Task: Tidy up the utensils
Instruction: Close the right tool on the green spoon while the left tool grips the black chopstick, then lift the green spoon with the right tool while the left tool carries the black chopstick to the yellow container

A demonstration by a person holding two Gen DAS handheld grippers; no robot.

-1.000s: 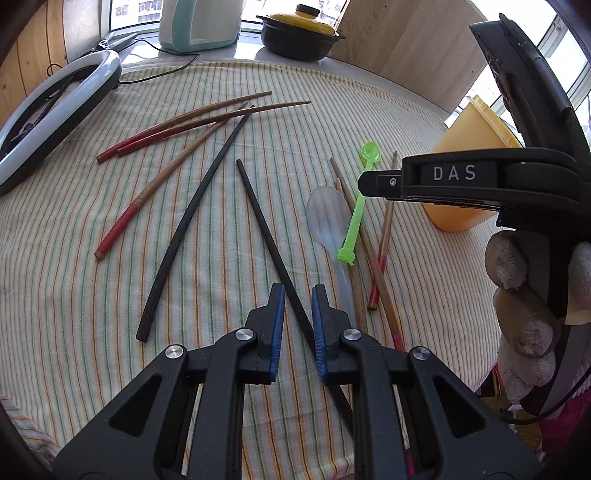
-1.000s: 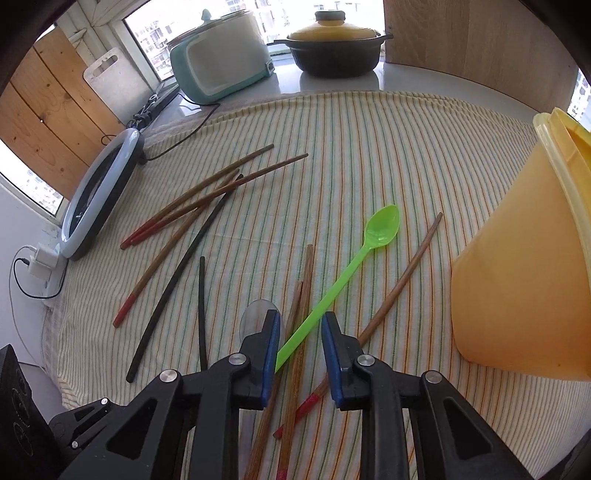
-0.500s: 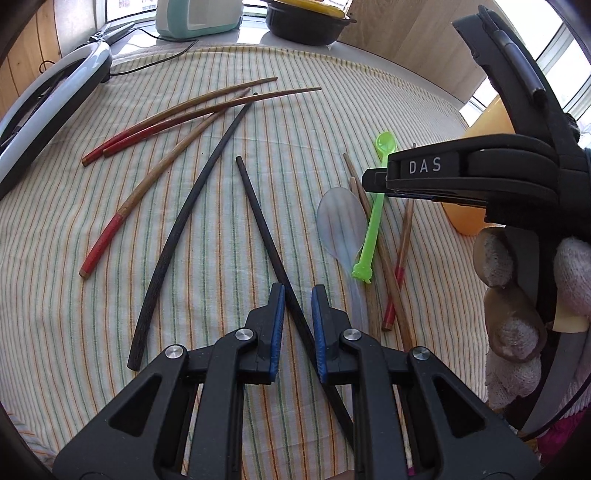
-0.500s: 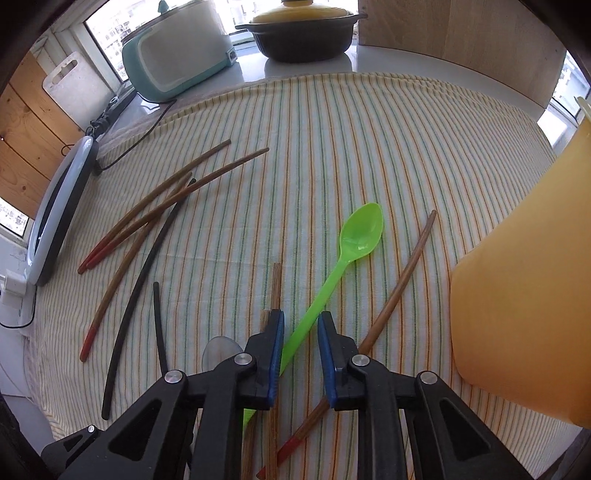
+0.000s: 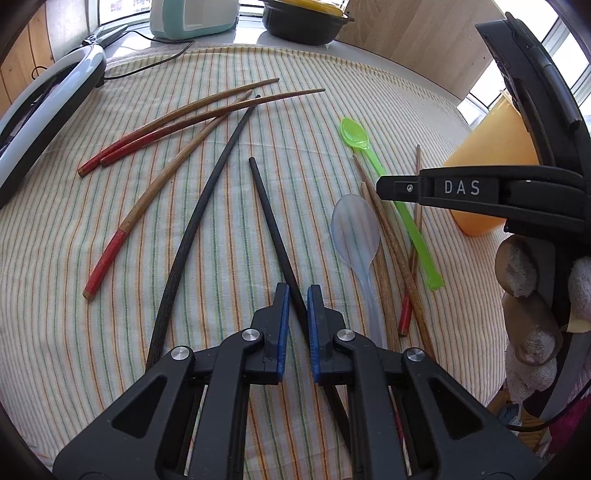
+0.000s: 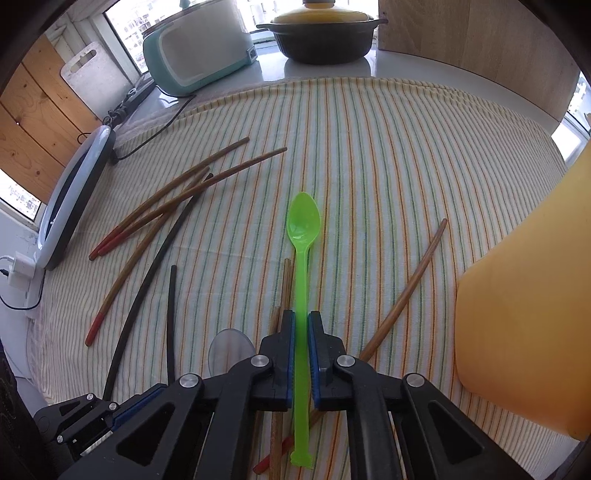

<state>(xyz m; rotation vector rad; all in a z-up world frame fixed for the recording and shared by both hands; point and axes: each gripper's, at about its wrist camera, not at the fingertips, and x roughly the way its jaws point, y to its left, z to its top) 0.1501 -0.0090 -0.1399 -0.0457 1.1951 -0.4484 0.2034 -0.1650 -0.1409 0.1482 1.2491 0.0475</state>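
My right gripper (image 6: pixel 301 321) is shut on the handle of a green plastic spoon (image 6: pixel 303 229), whose bowl points away from me; the spoon also shows in the left wrist view (image 5: pixel 356 134). My left gripper (image 5: pixel 294 295) is narrowly open, its blue pads on either side of a black chopstick (image 5: pixel 271 221) that lies on the striped cloth (image 5: pixel 74 258). A second black chopstick (image 5: pixel 199 214), a clear spoon (image 5: pixel 356 232) and several wooden red-tipped chopsticks (image 5: pixel 177 122) lie on the cloth. An orange container (image 6: pixel 524 317) stands at the right.
A ring light (image 6: pixel 70 199) lies along the left edge. A teal appliance (image 6: pixel 199 51) and a black pot with a yellow lid (image 6: pixel 321 33) stand at the back. The cloth's front edge is close below my grippers.
My right gripper has closed on the green spoon's handle and turned it straight ahead. My left gripper has stayed around the black chopstick, its jaws a little narrower.
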